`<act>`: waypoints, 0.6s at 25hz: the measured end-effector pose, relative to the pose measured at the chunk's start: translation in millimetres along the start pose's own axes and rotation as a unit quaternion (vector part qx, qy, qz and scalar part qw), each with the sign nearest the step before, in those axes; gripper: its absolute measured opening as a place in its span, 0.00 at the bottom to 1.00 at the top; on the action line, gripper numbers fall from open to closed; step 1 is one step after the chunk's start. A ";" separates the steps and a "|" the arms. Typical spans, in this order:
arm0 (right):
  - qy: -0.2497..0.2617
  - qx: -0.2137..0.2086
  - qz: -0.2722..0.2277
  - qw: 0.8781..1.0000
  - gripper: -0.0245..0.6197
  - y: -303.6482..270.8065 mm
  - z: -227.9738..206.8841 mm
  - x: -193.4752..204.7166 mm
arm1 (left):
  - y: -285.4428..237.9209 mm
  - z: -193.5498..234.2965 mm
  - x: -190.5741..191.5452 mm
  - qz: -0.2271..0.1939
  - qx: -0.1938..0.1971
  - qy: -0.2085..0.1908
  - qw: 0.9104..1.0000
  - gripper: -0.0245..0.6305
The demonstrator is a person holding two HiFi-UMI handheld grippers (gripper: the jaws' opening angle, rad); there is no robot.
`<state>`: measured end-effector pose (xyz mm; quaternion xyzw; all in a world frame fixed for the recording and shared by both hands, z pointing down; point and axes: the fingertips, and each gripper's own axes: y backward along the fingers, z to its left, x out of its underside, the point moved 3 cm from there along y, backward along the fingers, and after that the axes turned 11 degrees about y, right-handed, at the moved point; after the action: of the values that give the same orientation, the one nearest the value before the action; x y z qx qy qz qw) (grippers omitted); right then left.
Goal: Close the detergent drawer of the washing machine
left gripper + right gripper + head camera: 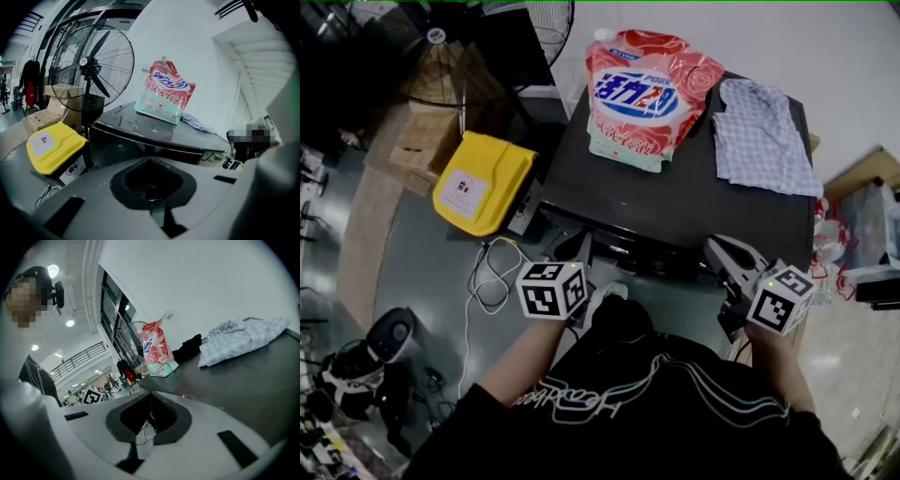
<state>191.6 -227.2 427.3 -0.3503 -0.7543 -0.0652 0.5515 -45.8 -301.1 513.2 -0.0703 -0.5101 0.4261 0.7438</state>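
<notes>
The dark washing machine [675, 202] is seen from above, and its front top edge [623, 242] lies just ahead of both grippers. I cannot make out the detergent drawer as a separate part along that edge. A pink-and-white detergent pouch [645, 94] and a checked shirt [761, 136] lie on the lid. My left gripper [581, 247] is held low at the machine's front left, its jaws together with nothing between them. My right gripper [719, 249] is at the front right, likewise shut and empty. The left gripper [150, 159] faces the machine's glossy front [140, 143]. The right gripper [149, 393] looks along the lid [243, 380].
A yellow-lidded bin [483, 183] stands on the floor left of the machine, with a standing fan [91, 70] and cardboard boxes [427, 141] behind it. White cables [492, 277] trail on the floor. A small black appliance [389, 336] sits at lower left. Clutter [862, 253] stands right of the machine.
</notes>
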 end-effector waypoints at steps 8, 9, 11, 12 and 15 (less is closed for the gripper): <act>0.009 0.017 -0.003 1.000 0.08 20.6 0.6 -1.6 | -12.8 0.0 -7.0 0.005 -0.005 -0.013 1.000 0.07; 0.010 0.019 -0.005 1.000 0.08 23.3 0.4 -3.2 | -13.5 0.6 -7.6 0.008 0.000 -0.011 1.000 0.07; 0.013 0.019 -0.012 1.000 0.08 27.9 1.7 -5.6 | -15.2 2.3 -8.3 0.019 0.004 -0.004 1.000 0.07; 0.015 0.018 -0.016 1.000 0.08 30.3 3.4 -6.7 | -15.8 2.5 -8.0 0.026 0.003 -0.004 1.000 0.07; 0.026 0.010 -0.018 0.999 0.08 37.1 10.2 -10.2 | -15.3 2.7 -5.6 0.040 -0.003 0.000 0.999 0.07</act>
<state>207.4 -199.2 403.7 -0.3297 -0.7464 -0.0767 0.5729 -40.0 -315.6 518.9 -0.0927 -0.5078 0.4538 0.7263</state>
